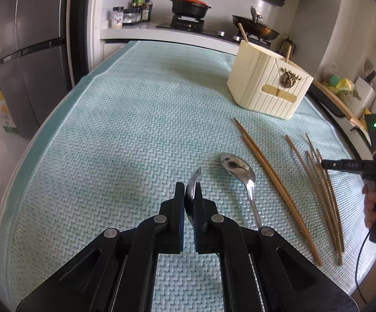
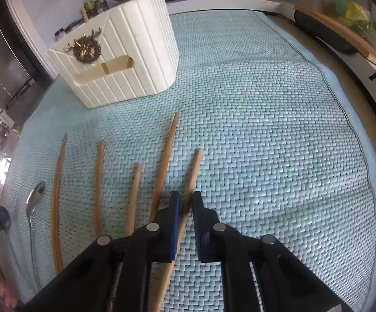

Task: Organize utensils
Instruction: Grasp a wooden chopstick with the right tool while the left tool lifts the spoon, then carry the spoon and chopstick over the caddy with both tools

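My left gripper [image 1: 188,189] is shut on a metal spoon [image 1: 191,182], held on edge above the mat. A second spoon [image 1: 240,169] lies flat just to its right. Several wooden chopsticks [image 1: 273,179] lie on the mat right of it. The cream utensil holder [image 1: 268,83] stands at the back right with two chopsticks in it. In the right wrist view my right gripper [image 2: 186,200] is nearly closed around one chopstick [image 2: 191,176] that lies on the mat. Other chopsticks [image 2: 98,182] and the flat spoon [image 2: 33,202] lie to its left. The holder [image 2: 125,59] stands ahead on the left.
A pale green woven mat [image 1: 125,130] covers the table. Behind it are a stove with a black pot [image 1: 190,6] and a pan [image 1: 258,28], and a grey fridge [image 1: 31,52] at the left. A wooden board [image 2: 344,33] lies along the right edge.
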A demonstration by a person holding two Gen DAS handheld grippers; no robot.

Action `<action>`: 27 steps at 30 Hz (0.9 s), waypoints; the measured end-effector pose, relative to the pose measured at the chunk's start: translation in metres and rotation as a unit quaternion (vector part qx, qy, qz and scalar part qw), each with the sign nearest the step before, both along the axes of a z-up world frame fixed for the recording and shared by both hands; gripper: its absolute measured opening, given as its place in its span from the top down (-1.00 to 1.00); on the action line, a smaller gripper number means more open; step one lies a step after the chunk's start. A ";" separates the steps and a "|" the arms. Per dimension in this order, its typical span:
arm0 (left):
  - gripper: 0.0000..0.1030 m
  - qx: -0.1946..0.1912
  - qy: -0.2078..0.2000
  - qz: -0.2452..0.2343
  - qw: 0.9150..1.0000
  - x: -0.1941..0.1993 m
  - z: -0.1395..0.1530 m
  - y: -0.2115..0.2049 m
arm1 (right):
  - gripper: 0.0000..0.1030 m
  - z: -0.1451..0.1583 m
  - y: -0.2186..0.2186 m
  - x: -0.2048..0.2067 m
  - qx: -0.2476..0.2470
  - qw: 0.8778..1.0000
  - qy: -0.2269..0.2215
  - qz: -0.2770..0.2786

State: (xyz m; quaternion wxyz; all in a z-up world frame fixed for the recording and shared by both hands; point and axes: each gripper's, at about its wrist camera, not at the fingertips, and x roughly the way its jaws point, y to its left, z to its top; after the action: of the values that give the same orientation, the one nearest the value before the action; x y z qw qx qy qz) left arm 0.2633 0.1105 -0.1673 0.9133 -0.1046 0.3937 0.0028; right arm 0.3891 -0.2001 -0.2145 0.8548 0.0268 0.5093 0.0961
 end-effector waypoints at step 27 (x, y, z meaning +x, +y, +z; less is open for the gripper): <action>0.94 -0.041 -0.116 -0.024 0.992 0.009 0.137 0.019 | 0.87 0.185 -0.043 -0.114 0.161 0.945 -0.285 0.019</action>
State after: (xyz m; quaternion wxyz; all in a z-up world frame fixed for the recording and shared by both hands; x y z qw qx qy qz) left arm 0.2722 0.1291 -0.0304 0.9474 -0.1324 0.2875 -0.0471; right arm 0.2754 -0.2428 -0.0293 0.9465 0.1258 0.2230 0.1966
